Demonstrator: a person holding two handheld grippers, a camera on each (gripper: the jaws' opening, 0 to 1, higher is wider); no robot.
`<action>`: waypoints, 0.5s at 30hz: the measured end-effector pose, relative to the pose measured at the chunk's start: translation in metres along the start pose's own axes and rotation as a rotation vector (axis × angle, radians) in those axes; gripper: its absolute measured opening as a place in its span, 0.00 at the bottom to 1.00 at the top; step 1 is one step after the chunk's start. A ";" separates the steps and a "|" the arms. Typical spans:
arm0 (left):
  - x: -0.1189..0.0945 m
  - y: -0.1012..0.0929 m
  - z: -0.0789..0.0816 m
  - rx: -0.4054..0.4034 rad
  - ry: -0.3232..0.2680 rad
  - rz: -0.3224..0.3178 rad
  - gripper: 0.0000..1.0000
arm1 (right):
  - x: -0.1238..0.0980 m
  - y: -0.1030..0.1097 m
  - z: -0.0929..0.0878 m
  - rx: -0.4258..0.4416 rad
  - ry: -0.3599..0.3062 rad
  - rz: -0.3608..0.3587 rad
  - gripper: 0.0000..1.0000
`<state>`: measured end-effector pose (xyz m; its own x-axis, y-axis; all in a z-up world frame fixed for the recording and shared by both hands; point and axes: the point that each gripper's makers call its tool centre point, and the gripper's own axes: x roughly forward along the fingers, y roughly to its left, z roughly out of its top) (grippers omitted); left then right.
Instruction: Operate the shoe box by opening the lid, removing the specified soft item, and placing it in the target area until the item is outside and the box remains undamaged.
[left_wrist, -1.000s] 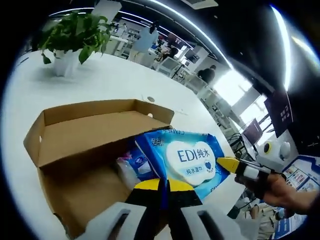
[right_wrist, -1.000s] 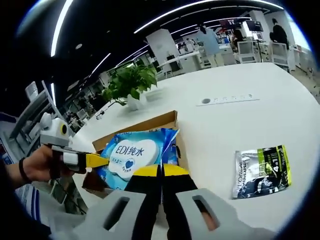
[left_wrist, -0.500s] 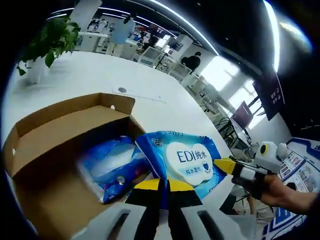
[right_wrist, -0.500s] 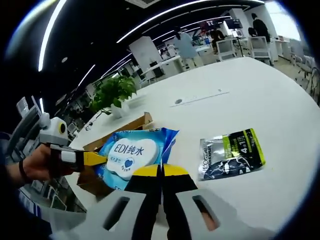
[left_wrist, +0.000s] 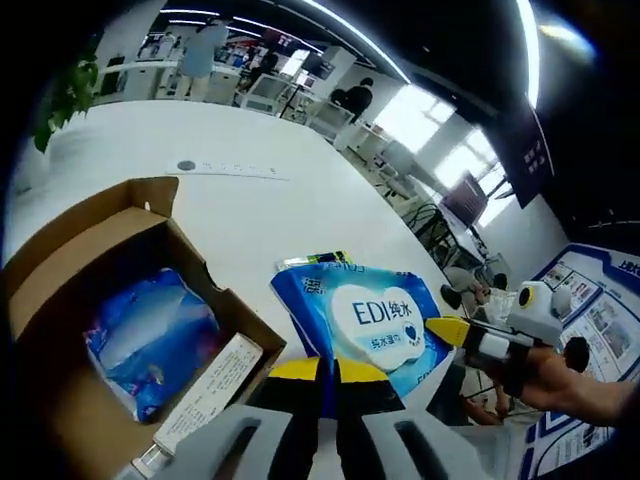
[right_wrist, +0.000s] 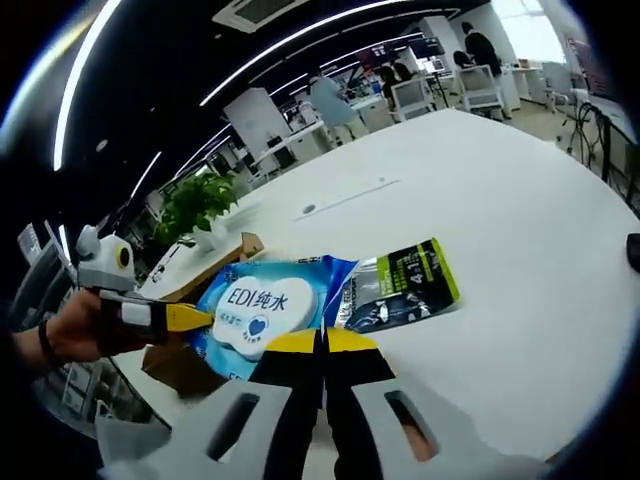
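Note:
The blue EDI wet-wipes pack (left_wrist: 365, 318) (right_wrist: 262, 303) hangs in the air beside the open cardboard shoe box (left_wrist: 60, 250) (right_wrist: 172, 365), over the white table. My left gripper (left_wrist: 328, 372) is shut on the pack's near edge. In the right gripper view the left gripper (right_wrist: 190, 318) reaches in from the left. My right gripper (right_wrist: 322, 343) is shut on the pack's other edge, and in the left gripper view it (left_wrist: 455, 330) comes in from the right. Inside the box lie a blue soft pack (left_wrist: 150, 345) and a white tube (left_wrist: 205, 392).
A silver, green and black sachet (right_wrist: 398, 290) (left_wrist: 315, 259) lies on the white table (right_wrist: 480, 200) just beyond the wipes pack. A potted plant (right_wrist: 193, 205) stands behind the box. A round port and strip (left_wrist: 225, 170) are set in the tabletop. Desks and people fill the background.
Both grippers have carried the wipes pack out of the box and sideways over the table, close above the sachet. The box's remaining contents have come into sight.

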<state>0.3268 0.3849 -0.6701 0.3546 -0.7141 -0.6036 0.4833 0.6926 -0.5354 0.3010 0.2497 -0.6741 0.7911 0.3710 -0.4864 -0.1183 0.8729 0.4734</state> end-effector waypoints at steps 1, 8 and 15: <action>0.002 -0.001 -0.001 0.001 0.003 -0.002 0.03 | -0.001 -0.003 0.000 0.004 0.001 -0.002 0.00; 0.015 -0.009 -0.004 0.005 0.025 -0.009 0.03 | -0.006 -0.018 -0.001 0.021 0.003 -0.015 0.00; 0.024 -0.020 -0.004 0.014 0.038 -0.009 0.03 | -0.005 -0.031 0.000 0.037 0.009 -0.020 0.00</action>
<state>0.3224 0.3547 -0.6764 0.3197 -0.7160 -0.6206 0.4981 0.6842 -0.5327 0.3008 0.2206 -0.6861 0.7876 0.3568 -0.5023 -0.0801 0.8676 0.4907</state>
